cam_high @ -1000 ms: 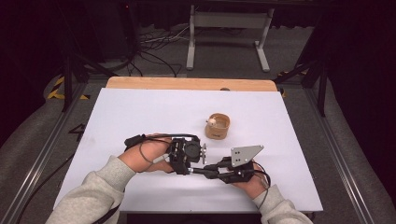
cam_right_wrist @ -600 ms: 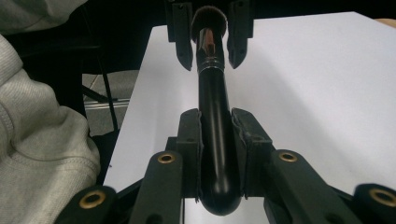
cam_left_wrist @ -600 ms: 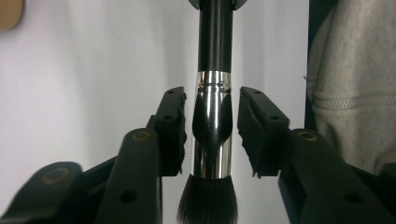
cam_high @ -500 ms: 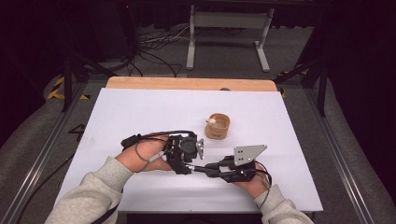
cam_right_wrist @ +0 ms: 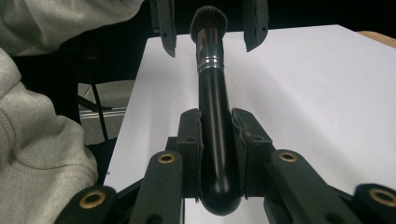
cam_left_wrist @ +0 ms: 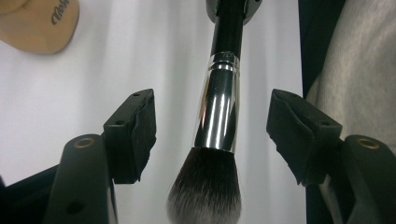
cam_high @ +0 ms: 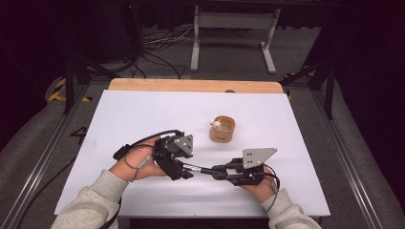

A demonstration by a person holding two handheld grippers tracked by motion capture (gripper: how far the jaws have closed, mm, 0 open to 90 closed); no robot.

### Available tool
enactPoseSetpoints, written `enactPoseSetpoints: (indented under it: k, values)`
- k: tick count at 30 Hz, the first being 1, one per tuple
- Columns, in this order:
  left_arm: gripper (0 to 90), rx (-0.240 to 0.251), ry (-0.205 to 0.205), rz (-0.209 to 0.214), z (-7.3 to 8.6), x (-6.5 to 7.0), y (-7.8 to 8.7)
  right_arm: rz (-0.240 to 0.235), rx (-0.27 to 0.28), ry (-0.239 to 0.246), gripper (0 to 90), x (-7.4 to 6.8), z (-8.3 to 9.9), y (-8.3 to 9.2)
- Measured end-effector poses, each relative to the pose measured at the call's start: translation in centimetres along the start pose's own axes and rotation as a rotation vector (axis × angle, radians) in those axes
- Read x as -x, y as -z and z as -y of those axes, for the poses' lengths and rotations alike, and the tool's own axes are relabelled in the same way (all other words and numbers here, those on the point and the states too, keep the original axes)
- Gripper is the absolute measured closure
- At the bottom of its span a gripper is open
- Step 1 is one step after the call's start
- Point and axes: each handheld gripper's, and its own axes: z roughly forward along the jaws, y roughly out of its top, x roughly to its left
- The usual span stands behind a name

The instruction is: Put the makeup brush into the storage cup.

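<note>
Here, near the wooden cup [cam_high: 222, 130], right gripper [cam_right_wrist: 215, 140] clamps the makeup brush [cam_right_wrist: 212, 102] handle; left gripper [cam_left_wrist: 212, 135], jaws just opening, flanks its ferrule untouched.

In the left gripper view, the brush [cam_left_wrist: 219, 116] is cut off at 6 o'clock, its bristle tips lost, and we read only part of the lettering on the wooden cup [cam_left_wrist: 39, 23], cropped at 11 o'clock. In the high view, whatever sits inside the cup [cam_high: 222, 129] is too small to identify, perhaps a pale ball.
</note>
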Motion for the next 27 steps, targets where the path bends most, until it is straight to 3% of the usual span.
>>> enactPoseSetpoints:
  k: [6, 27]
  values:
    - [29.4, 0.118, 0.009, -0.021, 1.4, 0.2, 0.2, 0.004, 0.005, -0.001, 74.6, 0.0, 0.0, 0.1]
    - [26.9, 0.352, 0.037, -0.011, 4.4, 0.4, -0.8, -0.002, 0.015, 0.002, 74.6, 0.0, 0.1, 0.3]
